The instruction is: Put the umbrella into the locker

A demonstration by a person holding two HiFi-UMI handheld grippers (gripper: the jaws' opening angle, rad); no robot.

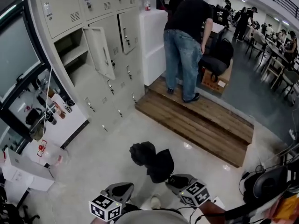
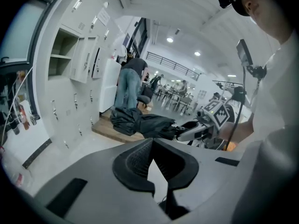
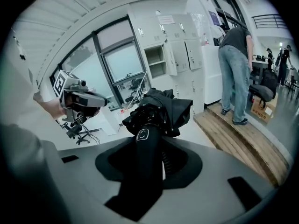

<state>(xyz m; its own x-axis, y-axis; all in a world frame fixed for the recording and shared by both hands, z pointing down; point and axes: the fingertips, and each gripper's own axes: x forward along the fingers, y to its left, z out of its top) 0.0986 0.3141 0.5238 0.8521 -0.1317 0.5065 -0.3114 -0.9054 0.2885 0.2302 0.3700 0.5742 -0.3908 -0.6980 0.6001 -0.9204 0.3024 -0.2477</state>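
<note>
Right gripper [image 3: 150,148] has its fingers clamped on the stubby handle of the black umbrella [image 3: 161,108], canopy folded but loose and crumpled, held above the floor [image 1: 112,143]; left gripper [image 2: 152,143] fingers pinched together, empty, open locker [image 1: 70,48] farther off.

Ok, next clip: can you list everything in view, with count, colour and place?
lockers: one bank, pale grey, upper left
door: one, pale grey, open on the lockers
umbrella: one, black, folded, low centre, above the floor
platform: one, brown wood, right of the lockers
cabinet: one, white, on the platform beside the lockers
person: one, black top and blue jeans, bent over on the platform
chair: one, black, right of the person
box: one, brown cardboard, below the chair
people: several, dark clothes, far right at tables
left gripper: one, grey, bottom left, jaws together, empty
right gripper: one, grey, bottom centre, clamped on the umbrella's handle
</note>
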